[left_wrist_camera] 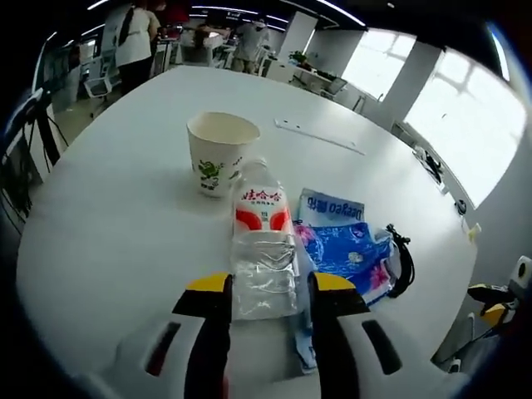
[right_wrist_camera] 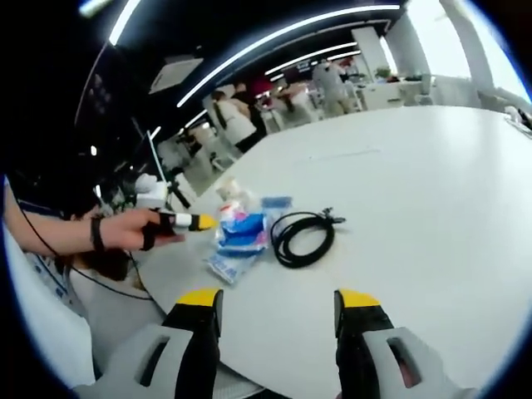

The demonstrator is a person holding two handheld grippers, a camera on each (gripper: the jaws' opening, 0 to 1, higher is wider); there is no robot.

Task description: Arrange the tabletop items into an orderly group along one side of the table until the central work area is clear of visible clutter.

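A clear water bottle [left_wrist_camera: 263, 241] with a red and white label sits between the jaws of my left gripper [left_wrist_camera: 263, 287], which are closed against its lower part. Just beyond it stands a white paper cup [left_wrist_camera: 220, 151] with a green print. To the right of the bottle lie a blue packet [left_wrist_camera: 345, 245] and a coiled black cable [left_wrist_camera: 405, 258]. In the right gripper view the packet [right_wrist_camera: 241, 233] and the cable [right_wrist_camera: 301, 234] lie ahead. The left gripper [right_wrist_camera: 189, 221] is held by a hand at their left. My right gripper [right_wrist_camera: 278, 303] hangs open over bare table.
A thin white strip [left_wrist_camera: 320, 135] lies farther back on the round white table [left_wrist_camera: 125, 216]. Several people stand at desks beyond the table. The table's edge [right_wrist_camera: 179, 291] runs close under my right gripper, with a person's sleeve at the left.
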